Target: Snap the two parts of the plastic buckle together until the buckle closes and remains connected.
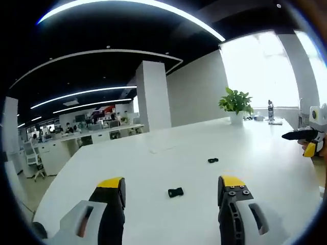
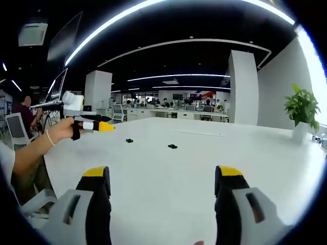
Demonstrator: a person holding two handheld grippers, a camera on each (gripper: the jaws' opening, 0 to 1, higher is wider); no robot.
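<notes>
- Left tongs point(image 1: 173, 186) — jaws spread wide, nothing between them, held low over the near edge of the white tabletop point(image 1: 245, 153).
- Right tongs point(image 2: 162, 178) likewise spread and empty, above the same tabletop; in the left gripper view they come in at the far right point(image 1: 305, 140), by the tabletop's right edge.
- In the right gripper view the left tongs enter from the left, carried by a hand point(image 2: 64, 130) with a band on the wrist.
- Nearer buckle part point(image 1: 175, 192) lies flat on the tabletop just beyond the left tongs, its long axis running roughly across the view.
- Farther buckle part point(image 1: 213, 160) lies well apart from it, toward the tabletop's middle — too small to tell which way it points.
- A potted plant point(image 1: 236, 104) stands near the far edge.
</notes>
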